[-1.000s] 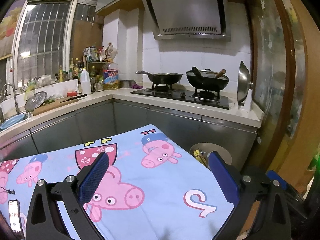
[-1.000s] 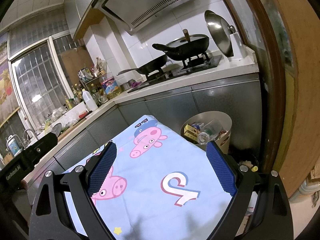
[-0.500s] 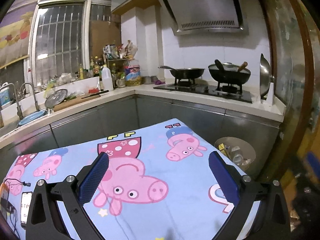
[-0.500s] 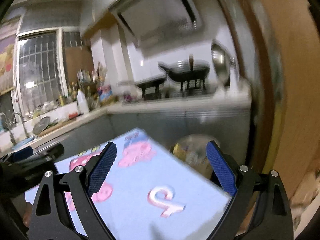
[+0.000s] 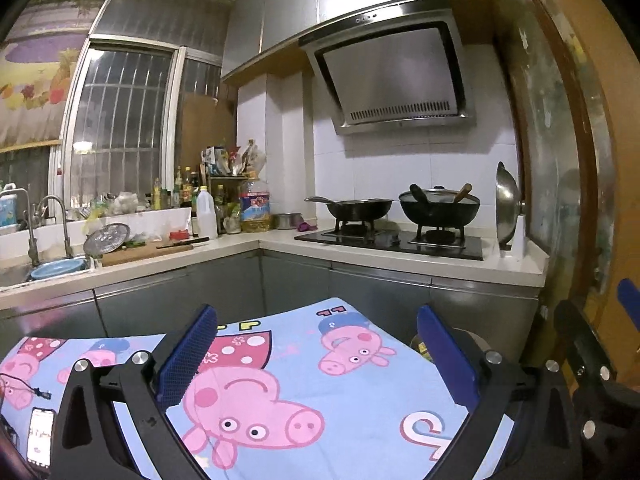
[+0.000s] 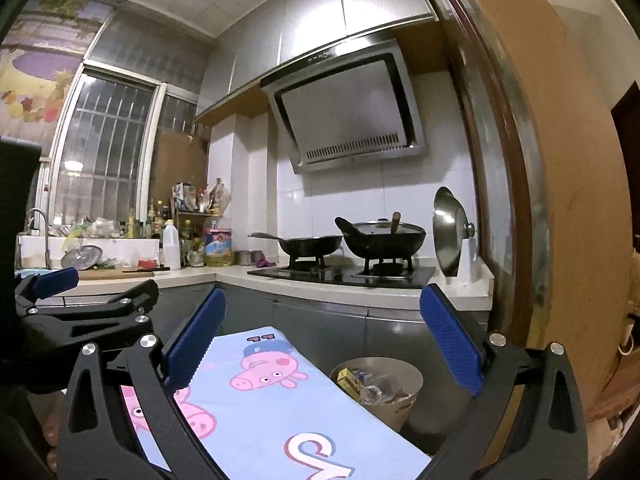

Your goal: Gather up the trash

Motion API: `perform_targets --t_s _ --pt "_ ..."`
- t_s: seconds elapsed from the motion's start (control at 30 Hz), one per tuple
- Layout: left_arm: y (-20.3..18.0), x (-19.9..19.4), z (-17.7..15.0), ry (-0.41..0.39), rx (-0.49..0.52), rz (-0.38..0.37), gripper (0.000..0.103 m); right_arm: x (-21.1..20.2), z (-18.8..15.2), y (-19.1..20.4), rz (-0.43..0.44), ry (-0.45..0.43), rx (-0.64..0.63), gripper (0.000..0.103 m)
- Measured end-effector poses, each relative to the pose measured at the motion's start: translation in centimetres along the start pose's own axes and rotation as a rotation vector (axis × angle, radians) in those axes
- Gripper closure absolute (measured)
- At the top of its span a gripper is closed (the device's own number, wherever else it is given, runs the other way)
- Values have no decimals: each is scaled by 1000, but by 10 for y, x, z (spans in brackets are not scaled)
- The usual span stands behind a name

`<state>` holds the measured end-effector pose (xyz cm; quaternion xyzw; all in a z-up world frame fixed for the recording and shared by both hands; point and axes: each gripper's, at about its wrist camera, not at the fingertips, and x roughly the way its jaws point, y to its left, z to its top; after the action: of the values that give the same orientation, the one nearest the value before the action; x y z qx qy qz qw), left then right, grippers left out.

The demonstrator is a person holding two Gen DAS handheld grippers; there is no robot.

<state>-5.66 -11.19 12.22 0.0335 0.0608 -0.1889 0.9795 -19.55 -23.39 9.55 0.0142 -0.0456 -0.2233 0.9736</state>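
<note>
Bin [image 6: 380, 384] beside cartoon cloth [image 6: 256, 396], below stove counter, already holds trash; right gripper [image 6: 320, 344] jaws just widened, nothing between; left gripper [image 5: 316, 356] spread, empty; both level above cloth, likely seeking next item

Both the left gripper [image 5: 316, 354] and the right gripper [image 6: 320, 334] were matte black frames with triangular cut-outs and silver screw heads, each carrying two long fingers [image 6: 452, 338] faced with blue, finely textured pads
</note>
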Motion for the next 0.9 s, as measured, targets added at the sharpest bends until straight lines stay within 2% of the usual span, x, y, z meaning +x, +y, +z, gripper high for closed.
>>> perform_targets --t_s 0.9 --pt "-3 -4 0 8 -6 -35 4 9 4 -8 2 35 42 7"
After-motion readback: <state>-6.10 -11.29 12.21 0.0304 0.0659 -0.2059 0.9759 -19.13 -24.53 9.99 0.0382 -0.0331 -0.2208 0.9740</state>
